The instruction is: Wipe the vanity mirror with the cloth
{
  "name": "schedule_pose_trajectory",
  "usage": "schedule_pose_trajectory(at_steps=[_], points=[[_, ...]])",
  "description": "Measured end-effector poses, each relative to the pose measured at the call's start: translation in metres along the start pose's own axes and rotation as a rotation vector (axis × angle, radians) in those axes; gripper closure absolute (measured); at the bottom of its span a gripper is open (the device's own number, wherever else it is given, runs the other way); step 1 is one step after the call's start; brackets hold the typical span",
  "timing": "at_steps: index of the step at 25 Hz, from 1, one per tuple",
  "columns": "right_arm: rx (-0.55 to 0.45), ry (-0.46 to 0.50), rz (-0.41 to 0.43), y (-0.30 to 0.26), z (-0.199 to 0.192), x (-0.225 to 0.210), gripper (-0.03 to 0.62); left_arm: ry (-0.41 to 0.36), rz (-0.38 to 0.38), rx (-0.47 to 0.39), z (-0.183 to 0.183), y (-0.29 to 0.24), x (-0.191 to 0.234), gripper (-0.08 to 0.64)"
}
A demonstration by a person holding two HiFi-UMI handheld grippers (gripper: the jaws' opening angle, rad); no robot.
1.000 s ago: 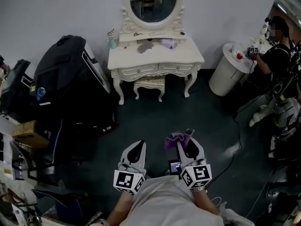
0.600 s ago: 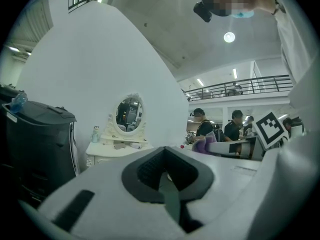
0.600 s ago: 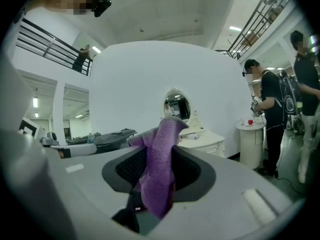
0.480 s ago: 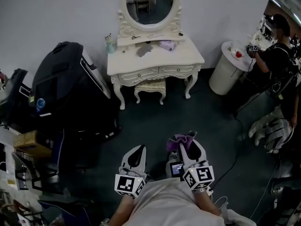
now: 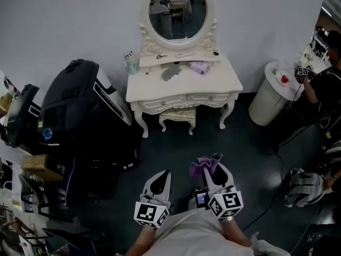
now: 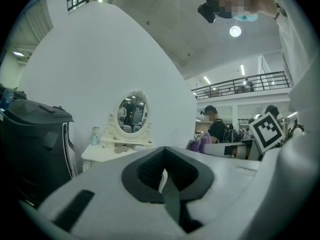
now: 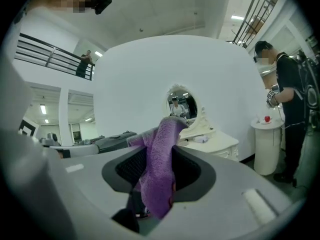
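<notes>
Right tool (image 5: 212, 165): jaws clamped on the purple cloth (image 7: 158, 170); a fold of the cloth stands up past the jaw tips.
Left tool (image 6: 165, 180): jaws together, nothing between them.
Vanity mirror (image 5: 178, 13): oval, upright, long axis vertical; it stands at the middle of the rear edge of the white bench (image 5: 216, 83), against the wall.
Key relation: the mirror lies straight ahead of both tools and well apart from them, with open floor and the full depth of the bench between.
Nearer hand: the right tool, which carries the cloth, points slightly right of the mirror's centre line; the left tool points slightly left of it.
Next move (judgement): close the gap to the bench's front edge, then raise the right tool to the glass.
Limit: at this range the state of the glass probably cannot be judged.
</notes>
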State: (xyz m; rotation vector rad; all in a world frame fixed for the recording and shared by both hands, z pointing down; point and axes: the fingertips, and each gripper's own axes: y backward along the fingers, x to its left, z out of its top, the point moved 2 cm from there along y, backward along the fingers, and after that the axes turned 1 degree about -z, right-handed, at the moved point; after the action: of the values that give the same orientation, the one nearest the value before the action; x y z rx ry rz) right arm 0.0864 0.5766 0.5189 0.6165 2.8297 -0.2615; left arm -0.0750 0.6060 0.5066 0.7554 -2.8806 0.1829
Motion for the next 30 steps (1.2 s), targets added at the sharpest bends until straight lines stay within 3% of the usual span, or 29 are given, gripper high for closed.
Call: schedule_pose_trajectory(at_steps=[6,13,23,30], points=[[-0.030,-0.004,0.043,-0.044,0.032,-0.063,0.428,-0.011,0.067,-0.013,0.008,-0.066,-0.004,0.558],[-0.007,-0.022,0.052,-0.062,0.041,-0.119,0.430,-0.004,0.128,-0.010,0.006,-0.117,-0.011,0.558],[0.015,-0.041,0.001,-0.100,0.048,-0.154,0.430,0.008,0.120,0.005,0.008,-0.172,0.009,0.558],[0.017,-0.024,-0.065,-0.160,0.062,-0.165,0.430,0.015,0.033,-0.021,0.027,-0.243,0.054,0.558]])
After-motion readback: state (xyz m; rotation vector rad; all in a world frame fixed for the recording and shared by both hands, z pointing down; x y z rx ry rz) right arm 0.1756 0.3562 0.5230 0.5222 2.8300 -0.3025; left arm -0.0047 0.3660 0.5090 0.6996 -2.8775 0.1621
